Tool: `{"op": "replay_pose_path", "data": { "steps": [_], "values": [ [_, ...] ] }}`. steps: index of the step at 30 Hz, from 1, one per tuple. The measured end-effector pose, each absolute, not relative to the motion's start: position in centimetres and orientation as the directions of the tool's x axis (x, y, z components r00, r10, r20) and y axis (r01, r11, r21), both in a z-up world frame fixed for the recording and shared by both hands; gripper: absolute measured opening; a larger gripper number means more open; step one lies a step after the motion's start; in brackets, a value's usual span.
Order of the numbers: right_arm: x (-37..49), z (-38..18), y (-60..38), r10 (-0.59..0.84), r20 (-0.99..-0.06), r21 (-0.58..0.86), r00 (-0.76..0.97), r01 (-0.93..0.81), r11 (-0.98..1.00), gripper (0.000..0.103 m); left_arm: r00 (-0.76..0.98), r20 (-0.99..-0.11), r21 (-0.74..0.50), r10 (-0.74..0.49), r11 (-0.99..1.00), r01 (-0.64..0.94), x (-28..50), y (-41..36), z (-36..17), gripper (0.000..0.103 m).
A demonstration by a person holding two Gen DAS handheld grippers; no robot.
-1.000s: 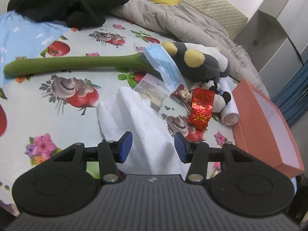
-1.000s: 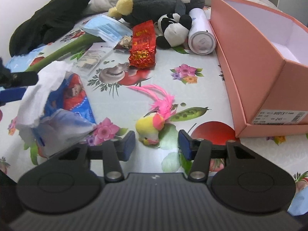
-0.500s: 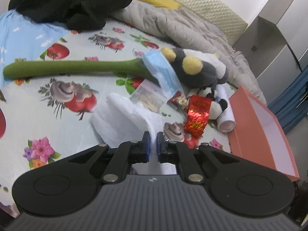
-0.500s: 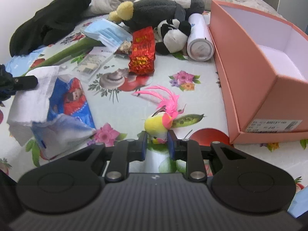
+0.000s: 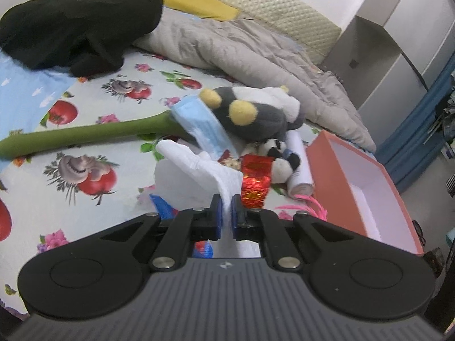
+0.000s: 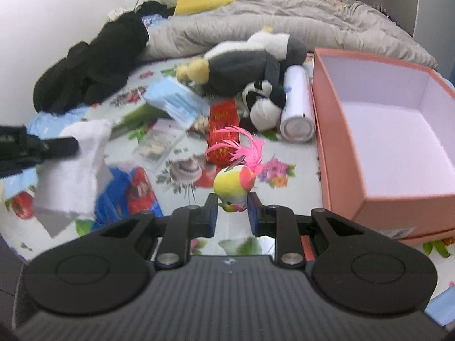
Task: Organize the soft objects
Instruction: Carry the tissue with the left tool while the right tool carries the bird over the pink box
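My left gripper is shut on a white tissue and holds it above the flowered bed sheet; from the right wrist view the same tissue hangs from the left gripper's fingers. My right gripper is shut on a small yellow toy bird with pink feathers, lifted off the sheet. A blue and red tissue packet lies under the tissue. Behind lie a grey plush, a small panda plush, a blue face mask and a green plush stem.
An open orange box with a white inside stands at the right. A red foil packet, a white can, a black garment and a grey quilt lie further back on the sheet.
Both grippers closed, the left on the tissue and the right on the bird, and both then rose, lifting tissue and bird off the sheet.
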State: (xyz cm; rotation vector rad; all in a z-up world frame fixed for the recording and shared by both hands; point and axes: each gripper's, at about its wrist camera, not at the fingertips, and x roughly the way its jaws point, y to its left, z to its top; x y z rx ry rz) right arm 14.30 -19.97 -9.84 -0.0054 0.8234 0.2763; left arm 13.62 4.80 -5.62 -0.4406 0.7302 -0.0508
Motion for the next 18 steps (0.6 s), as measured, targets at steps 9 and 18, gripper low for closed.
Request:
{"op": "replay_pose_path", "data": {
  "steps": [9,18],
  "values": [
    [15.0,-4.1,-21.9,0.28,-0.663,0.138,0.694,-0.254,0.957,0.026,0.766,-0.594,-0.402,-0.245,0.915,-0.019,15.5,1.1,-0.7,0.008],
    [16.0,2.1,-25.5,0.29,-0.577,0.138,0.764,-0.26,0.956,0.026,0.795,-0.52,-0.41,-0.314,0.908,0.09,18.1,-5.0,4.7,0.008]
  ]
}}
